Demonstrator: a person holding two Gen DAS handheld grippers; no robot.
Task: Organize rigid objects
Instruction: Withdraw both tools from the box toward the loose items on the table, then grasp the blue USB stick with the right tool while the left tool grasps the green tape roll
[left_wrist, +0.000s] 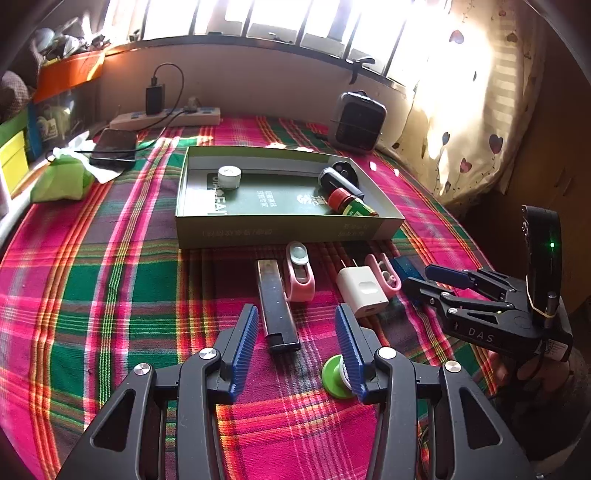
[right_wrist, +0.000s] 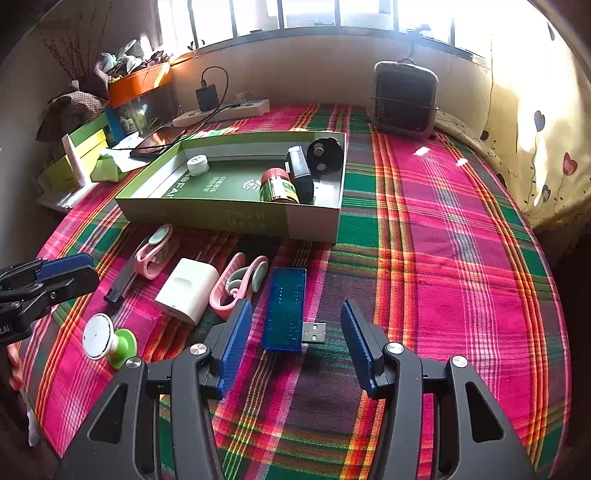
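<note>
on the pink, green and red plaid cloth (right_wrist: 443, 229) lies a loose row of small things in front of a shallow green cardboard box (right_wrist: 207, 218). the translucent blue usb stick (right_wrist: 284, 306) lies flat, its long axis running toward and away from the box, metal plug pointing away from it. it sits between the ribbed blue pads of the right gripper (right_wrist: 291, 343), whose jaws stand apart without touching it. the long black rectangular lighter (left_wrist: 277, 302) lies the same way, its far end toward the box, its near end reaching in between the pads of the left gripper (left_wrist: 295, 339), also spread and holding nothing. beside that gripper's right pad rests a green and white spool-shaped piece (left_wrist: 338, 376). between lighter and stick lie a pink clip (left_wrist: 299, 273), a white wall charger (left_wrist: 364, 290) with prongs toward the box, and another pink clip (right_wrist: 236, 284). inside the box are a white round cap (left_wrist: 229, 177), a small green bottle with a red cap (left_wrist: 351, 203) on its side, and two black items.
</note>
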